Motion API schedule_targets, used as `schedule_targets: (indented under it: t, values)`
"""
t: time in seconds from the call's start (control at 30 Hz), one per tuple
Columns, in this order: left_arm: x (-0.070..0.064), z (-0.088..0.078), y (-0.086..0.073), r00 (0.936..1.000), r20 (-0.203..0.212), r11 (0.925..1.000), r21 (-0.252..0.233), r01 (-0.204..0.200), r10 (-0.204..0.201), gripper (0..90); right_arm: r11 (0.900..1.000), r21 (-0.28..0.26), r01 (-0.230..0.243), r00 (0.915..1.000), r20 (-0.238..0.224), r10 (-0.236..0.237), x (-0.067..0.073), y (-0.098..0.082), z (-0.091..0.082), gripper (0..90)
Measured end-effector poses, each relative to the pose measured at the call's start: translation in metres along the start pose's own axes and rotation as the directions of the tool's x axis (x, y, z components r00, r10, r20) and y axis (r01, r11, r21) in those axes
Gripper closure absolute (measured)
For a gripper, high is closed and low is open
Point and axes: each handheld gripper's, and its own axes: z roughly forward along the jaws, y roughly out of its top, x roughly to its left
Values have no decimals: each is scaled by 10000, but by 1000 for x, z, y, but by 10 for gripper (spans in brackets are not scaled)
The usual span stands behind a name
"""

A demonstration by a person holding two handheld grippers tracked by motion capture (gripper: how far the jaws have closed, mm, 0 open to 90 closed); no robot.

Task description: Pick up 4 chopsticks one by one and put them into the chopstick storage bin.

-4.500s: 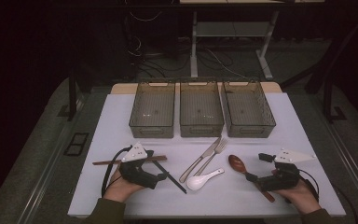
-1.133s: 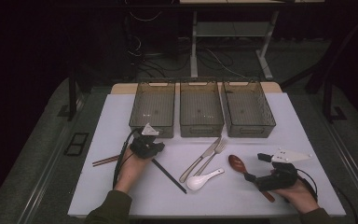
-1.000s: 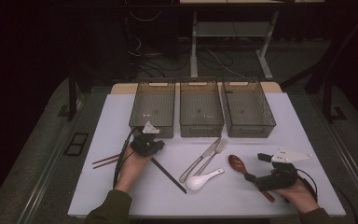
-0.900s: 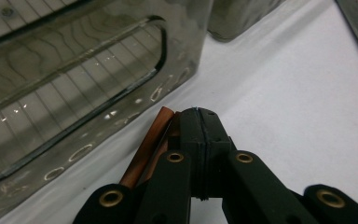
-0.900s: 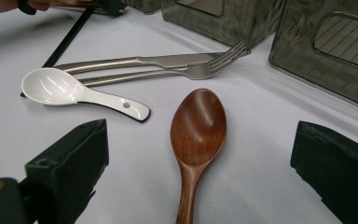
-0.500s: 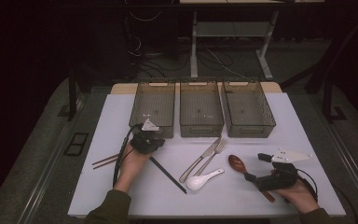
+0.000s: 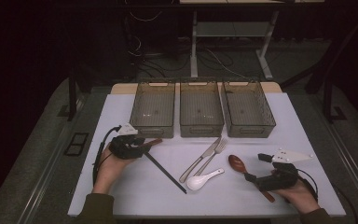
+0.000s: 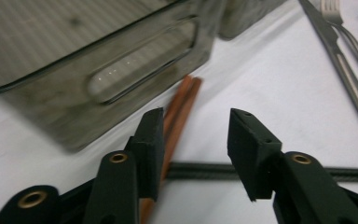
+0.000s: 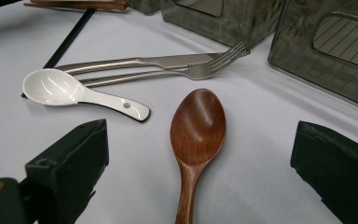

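My left gripper [image 7: 142, 145] [image 8: 195, 122] stands open in front of the left bin [image 7: 152, 128]; its jaws have just been opening. A pair of brown chopsticks [image 7: 152, 141] [image 8: 182, 102] lies on the table along the inner side of its left jaw, and no pad presses on it. A black chopstick [image 7: 165, 172] [image 8: 200, 171] crosses under the jaws. My right gripper [image 7: 255, 167] [image 9: 200, 135] is open low over the table. The handle of a wooden spoon [image 7: 236, 163] [image 9: 198, 126] lies between its jaws, untouched.
Three smoky clear bins stand in a row at the back, the middle one [image 7: 201, 128] and the right one [image 7: 249, 130] beside the left. A knife [image 7: 200, 161], a fork [image 7: 214, 155] and a white ceramic spoon [image 7: 203, 179] lie mid-table on the white mat [image 7: 121, 196].
The left gripper's jaws have opened and it has drawn back to the left, away from the bin. The brown chopsticks now lie free in front of it. The right gripper has kept still.
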Motion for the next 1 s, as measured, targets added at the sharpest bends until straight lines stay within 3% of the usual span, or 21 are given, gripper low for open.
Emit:
schedule_targets:
  t: [0.17, 0.33, 0.7, 1.0]
  values:
    - [18, -9, -12, 9994, -288, 9998, 101, 173, -170, 513, 10000, 13, 36, 10000, -28, -36, 0, 0, 1, 40]
    - [30, -9, -22, 9997, -31, 9994, 255, 241, -241, 508, 10000, -5, 9, 10000, -43, -9, 0, 0, 1, 40]
    - [33, 6, -27, 9996, 292, 9956, 938, -44, 17, 526, 10000, 2, -16, 10000, -46, 16, 0, 0, 1, 40]
    - [36, 7, -30, 9994, 350, 9960, 897, -9, -23, 591, 10000, 4, -27, 10000, -54, 27, 0, 0, 1, 40]
